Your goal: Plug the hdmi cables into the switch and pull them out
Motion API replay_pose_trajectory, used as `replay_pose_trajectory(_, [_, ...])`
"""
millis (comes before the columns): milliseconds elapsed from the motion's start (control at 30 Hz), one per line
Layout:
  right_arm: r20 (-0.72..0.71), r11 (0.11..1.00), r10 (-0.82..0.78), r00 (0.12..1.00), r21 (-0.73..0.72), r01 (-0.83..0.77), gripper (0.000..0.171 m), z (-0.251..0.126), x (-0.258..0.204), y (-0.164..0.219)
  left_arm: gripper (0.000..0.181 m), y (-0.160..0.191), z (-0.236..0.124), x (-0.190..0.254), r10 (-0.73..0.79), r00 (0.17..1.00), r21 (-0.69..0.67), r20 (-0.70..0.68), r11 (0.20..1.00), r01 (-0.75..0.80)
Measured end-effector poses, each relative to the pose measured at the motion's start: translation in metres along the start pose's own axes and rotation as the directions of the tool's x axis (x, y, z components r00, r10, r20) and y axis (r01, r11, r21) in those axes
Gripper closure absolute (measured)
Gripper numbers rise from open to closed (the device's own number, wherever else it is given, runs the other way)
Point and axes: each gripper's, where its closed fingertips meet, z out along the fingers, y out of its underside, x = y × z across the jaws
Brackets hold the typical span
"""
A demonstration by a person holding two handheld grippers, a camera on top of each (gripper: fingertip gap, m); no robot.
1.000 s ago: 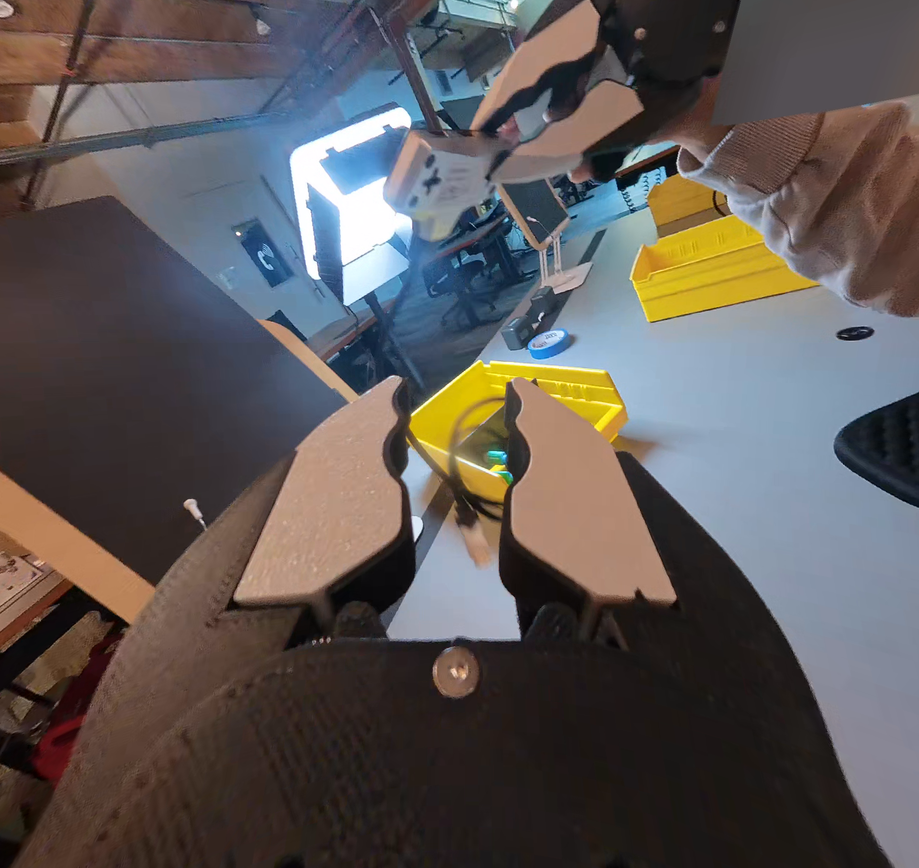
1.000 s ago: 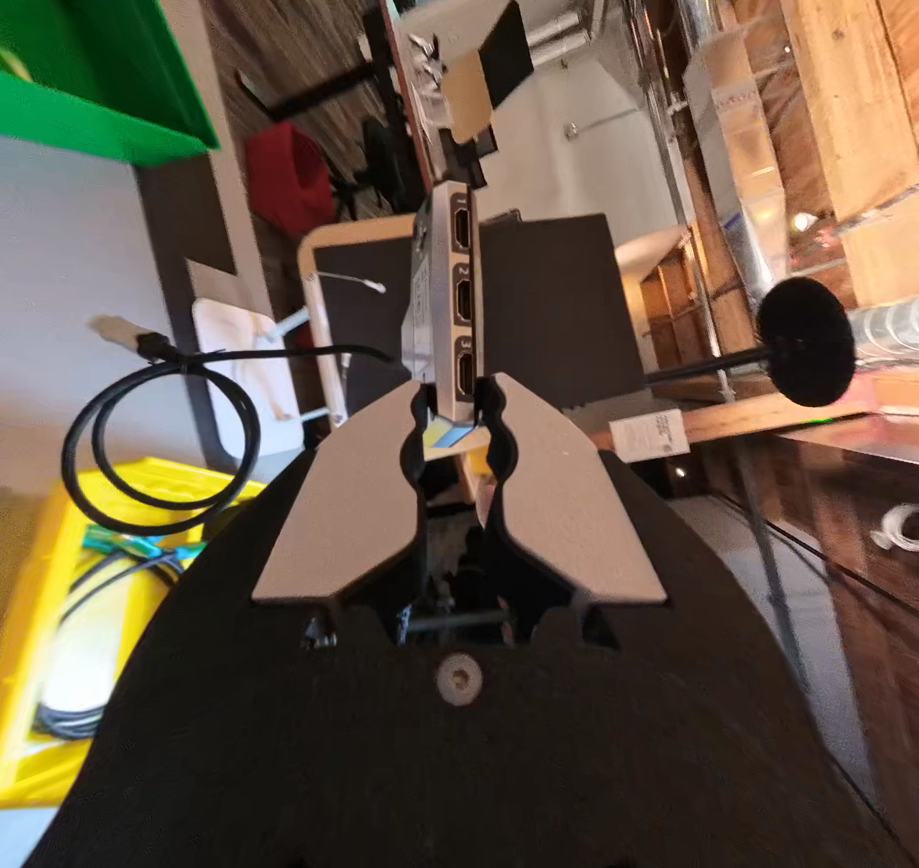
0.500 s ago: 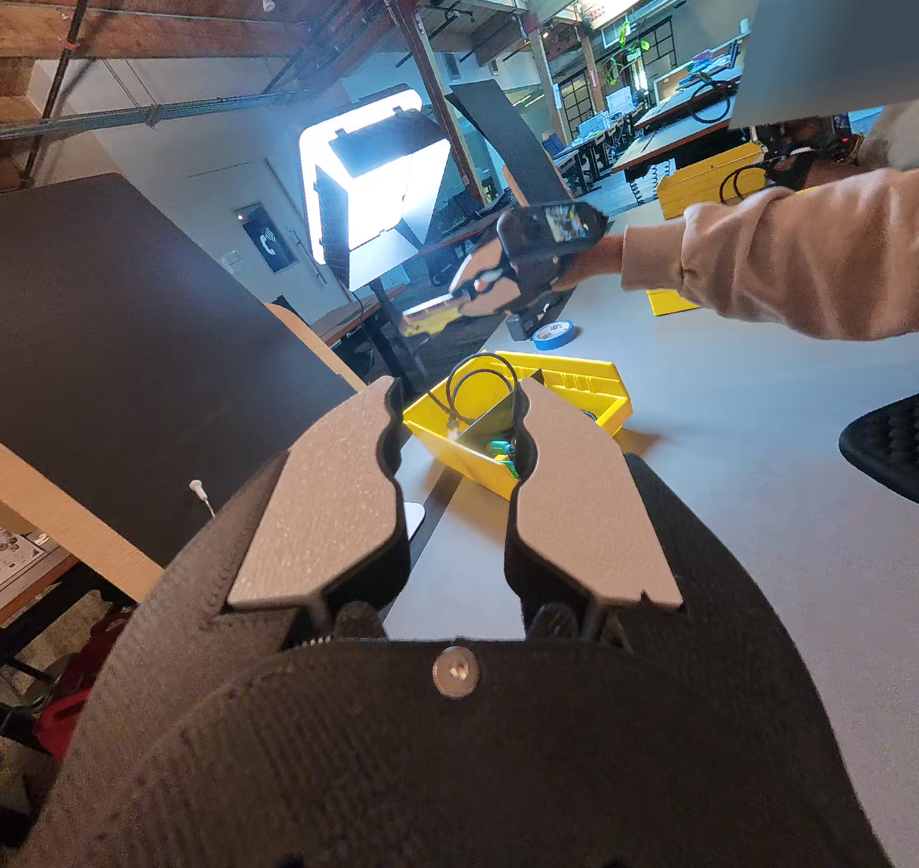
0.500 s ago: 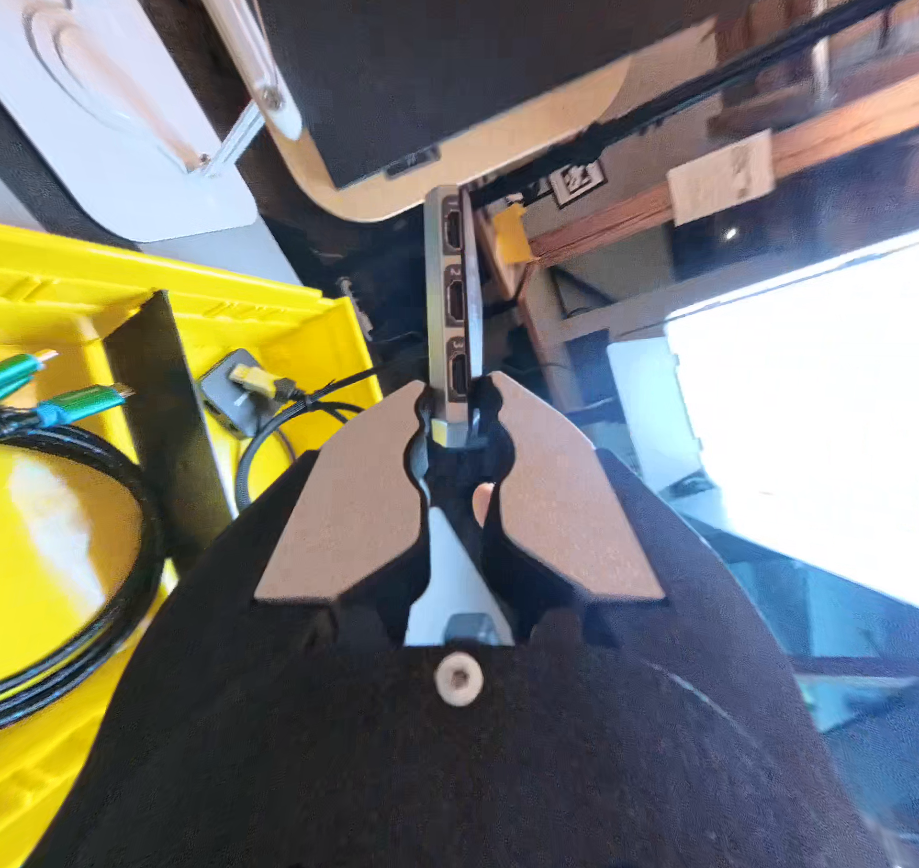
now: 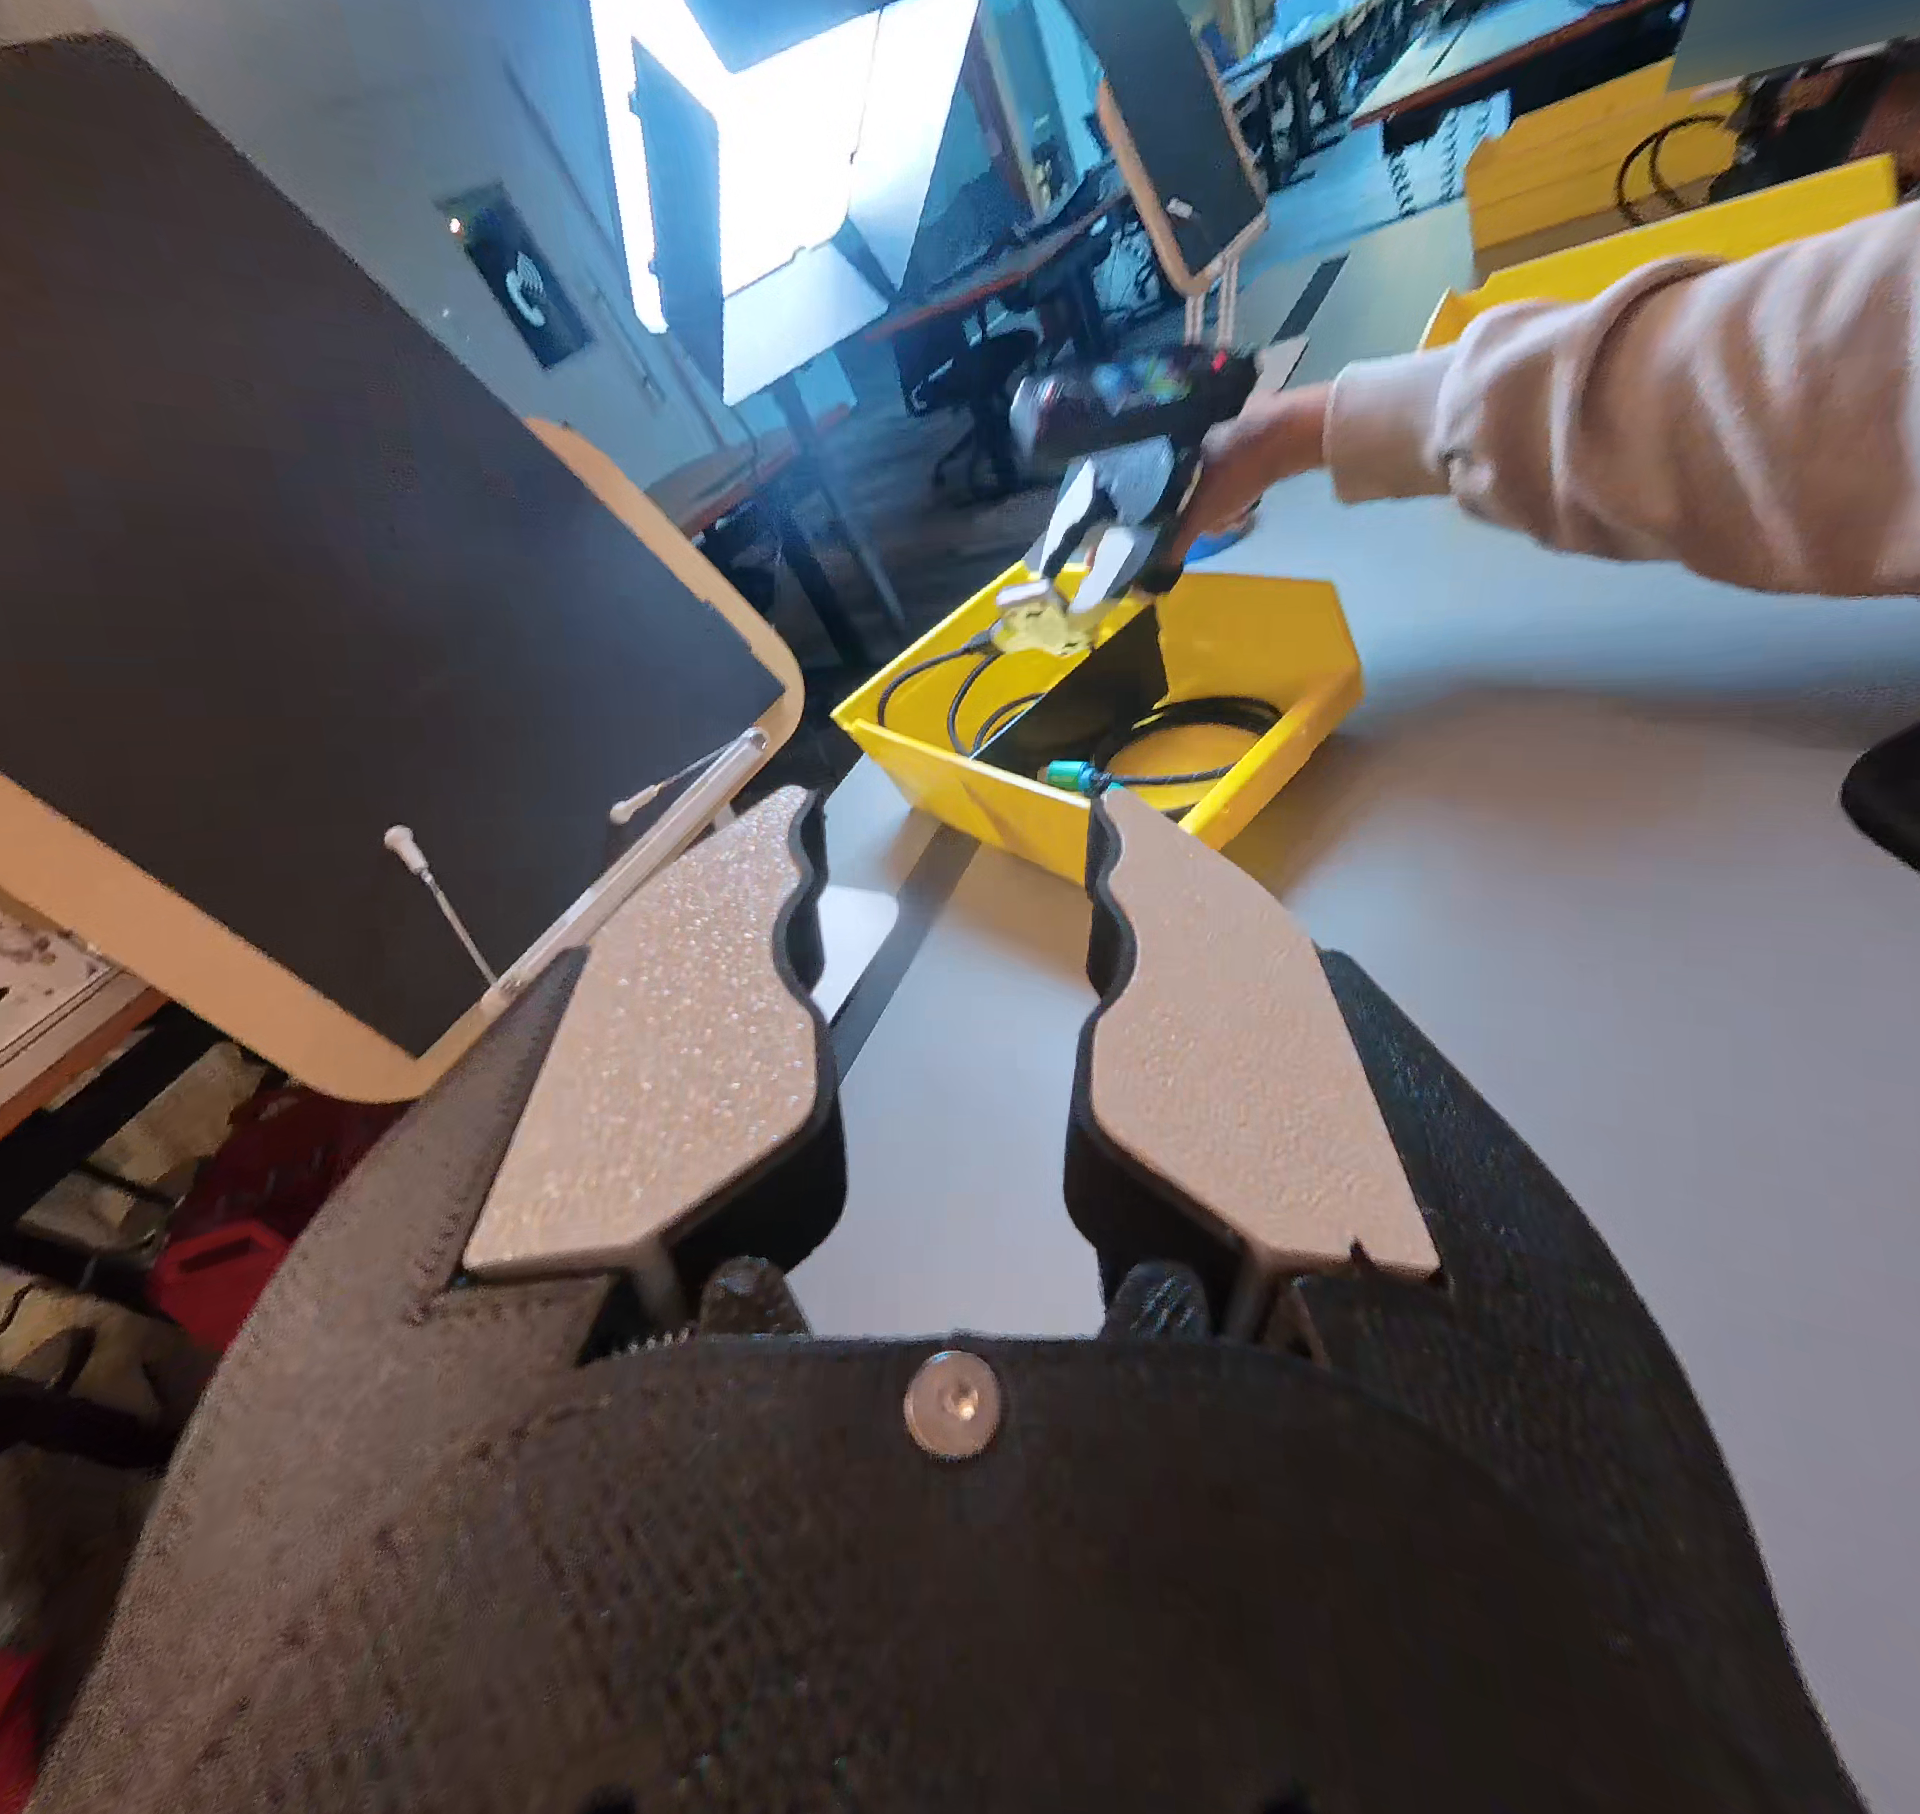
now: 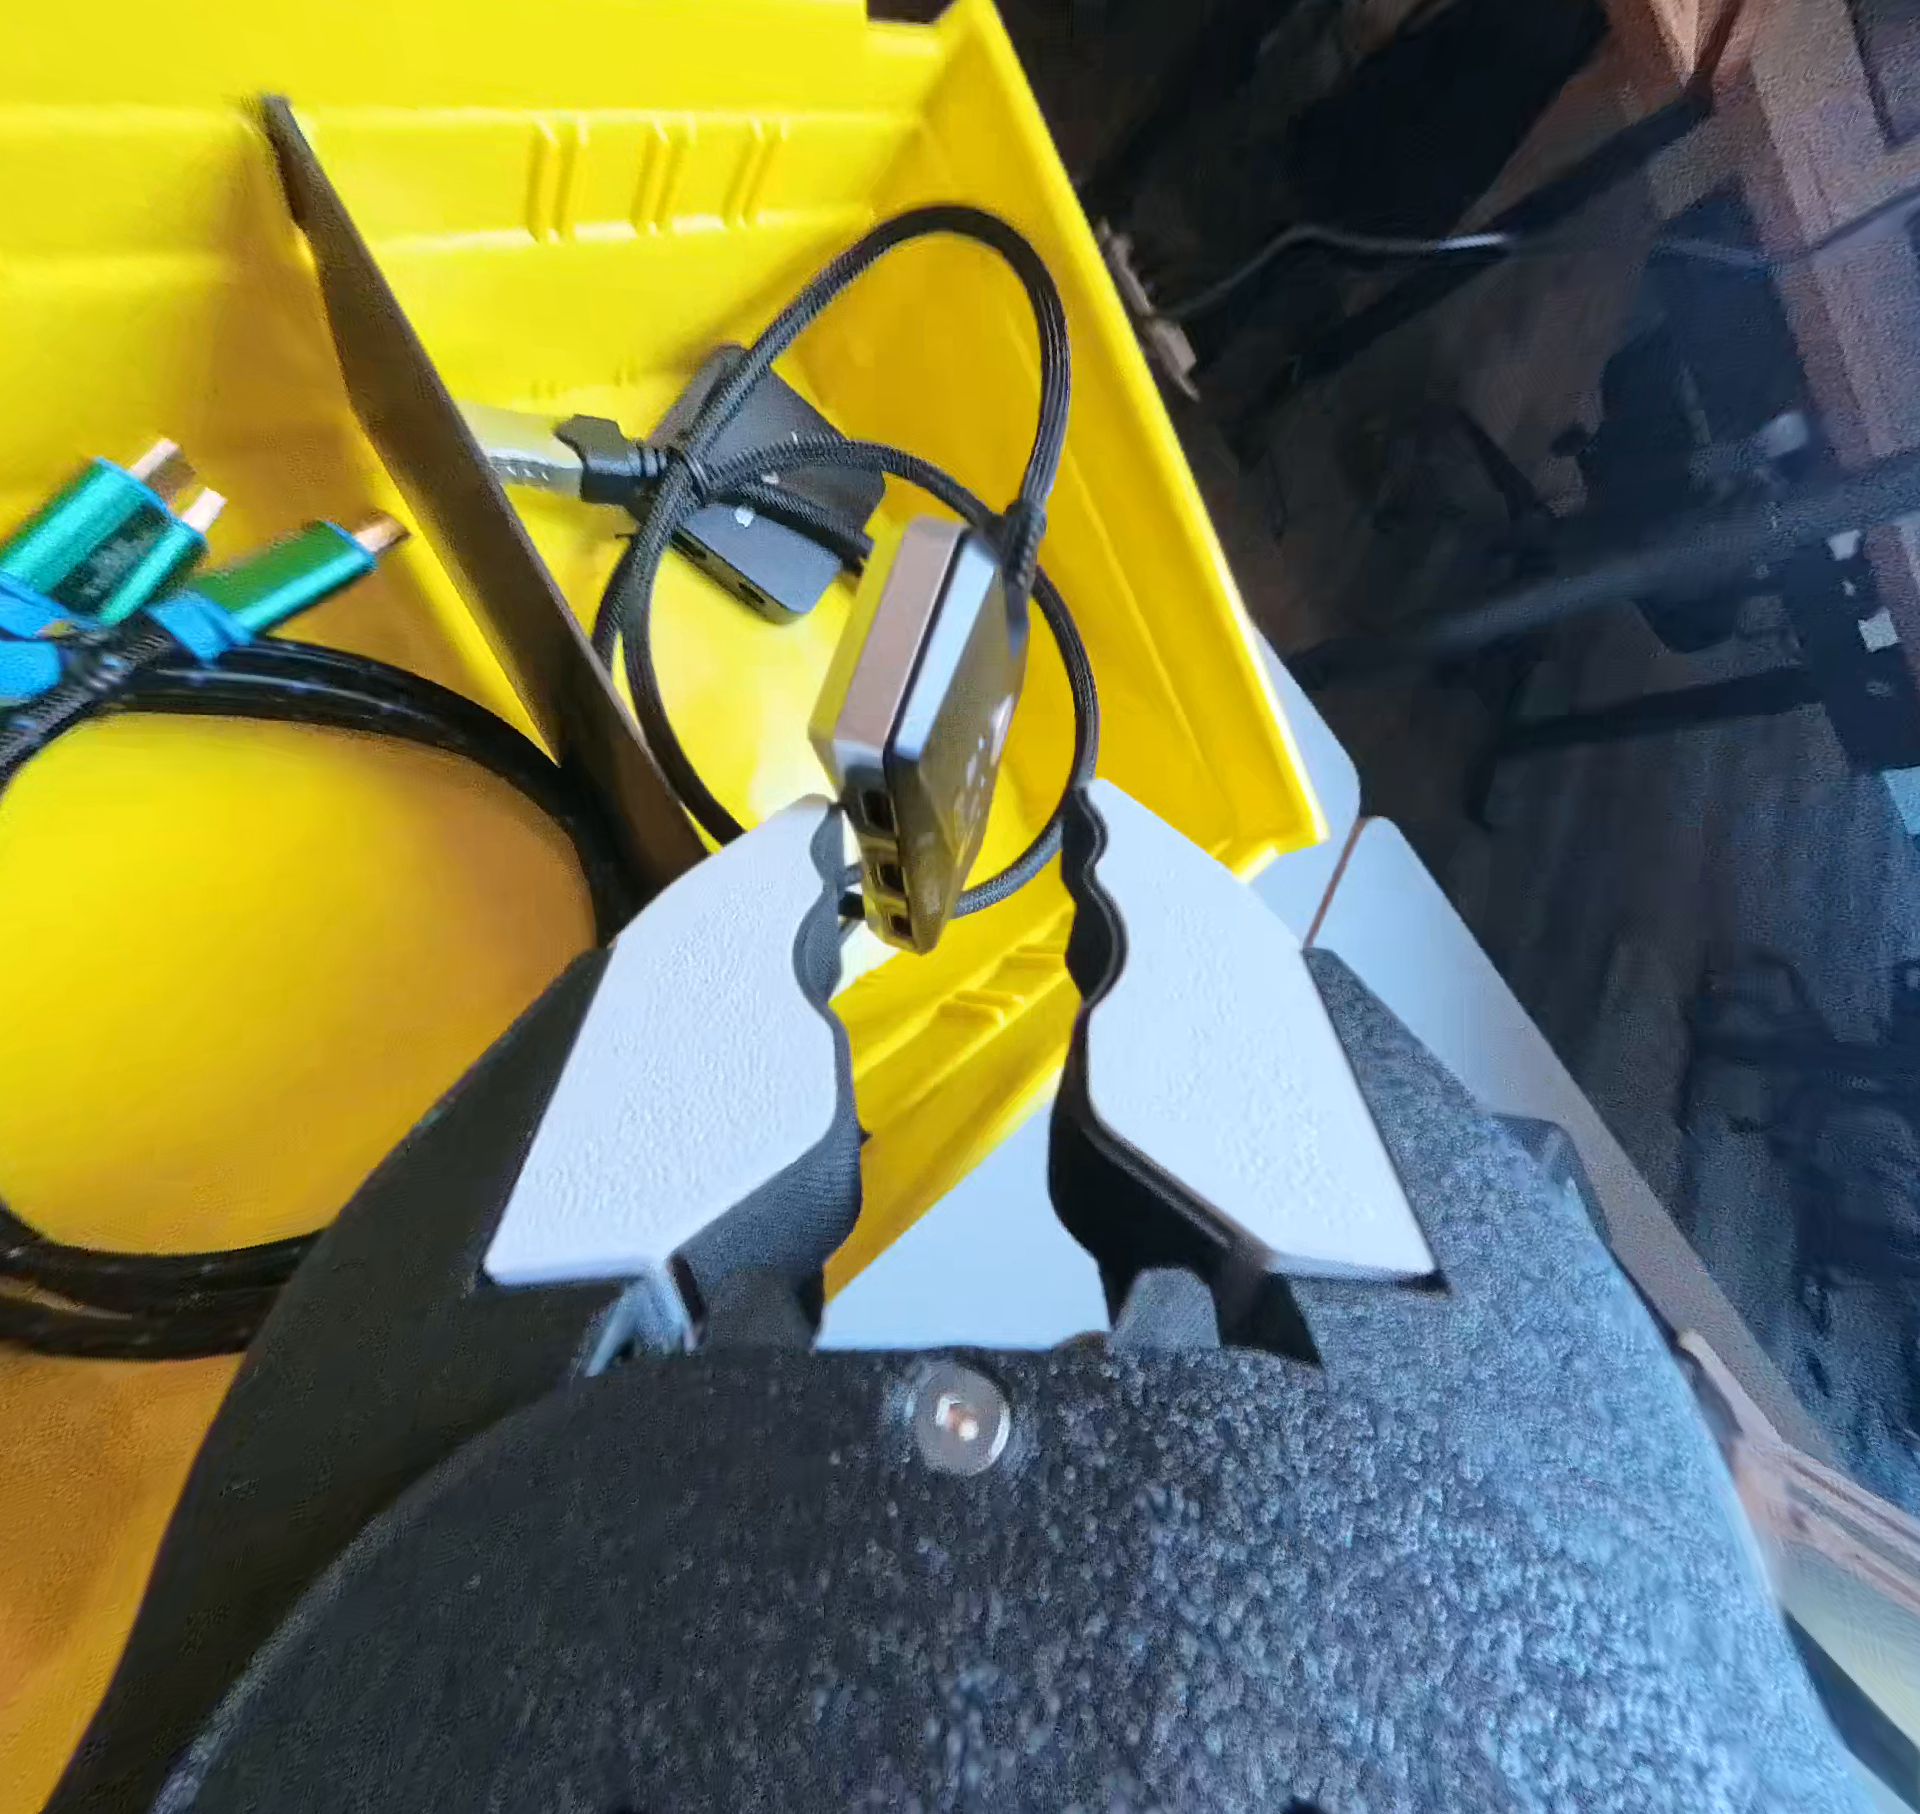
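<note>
Both our grippers spread, empty: left point(image 5: 951, 865) over bare grey table point(image 5: 1558, 985); right point(image 6: 951, 834) above smooth metal switch point(image 6: 920, 684), braided lead looped, inside yellow bin point(image 6: 1143, 434) rim.

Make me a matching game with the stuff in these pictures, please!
Things:
1. switch
2. green cable plugs
3. left tool
4. divider

Clues:
A. black, standing across the yellow bin
B. grey, between the tips of the open right tool
C. open with nothing in it, above the table
D. lying in the bin, on the other side of the divider from the switch

Pairs: 1-B, 2-D, 3-C, 4-A
</note>
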Motion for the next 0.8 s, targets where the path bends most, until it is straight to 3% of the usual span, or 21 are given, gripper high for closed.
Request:
replay_pose_trajectory(200, [0.082,0.958,0.129,0.988,0.246,-0.146,0.124,-0.069,0.016,-0.018,0.128,0.018,-0.013,-0.014,0.008,0.999,-0.111,0.034,0.994,-0.004])
replay_pose_trajectory(333, [0.082,0.955,0.049,0.995,0.288,-0.07,0.125,-0.109,-0.001,-0.013,0.123,0.062,-0.033,-0.016,0.048,0.999,-0.344,0.009,0.938,-0.043])
replay_pose_trajectory(433, [0.166,0.965,-0.116,0.979,0.25,0.072,0.129,-0.125,-0.05,-0.003,0.123,0.127,-0.064,0.004,-0.013,0.996,-0.583,-0.091,0.811,-0.043])
replay_pose_trajectory(600, [0.317,0.903,-0.429,0.846,0.12,0.413,0.13,-0.114,-0.152,0.016,0.124,0.245,-0.126,0.04,-0.087,0.984,-0.864,-0.155,0.495,-0.093])
replay_pose_trajectory(700, [0.329,0.855,-0.506,0.797,0.071,0.514,0.127,-0.088,-0.183,0.008,0.135,0.278,-0.133,0.032,0.073,0.988,-0.9,-0.137,0.408,-0.155])
replay_pose_trajectory(733, [0.331,0.848,-0.514,0.792,0.054,0.527,0.126,-0.078,-0.188,0.003,0.146,0.281,-0.132,0.025,0.156,0.977,-0.902,-0.142,0.385,-0.193])
replay_pose_trajectory(800, [0.333,0.84,-0.517,0.789,0.022,0.542,0.123,-0.058,-0.193,-0.004,0.15,0.282,-0.126,0.022,0.248,0.951,-0.893,-0.185,0.362,-0.268])
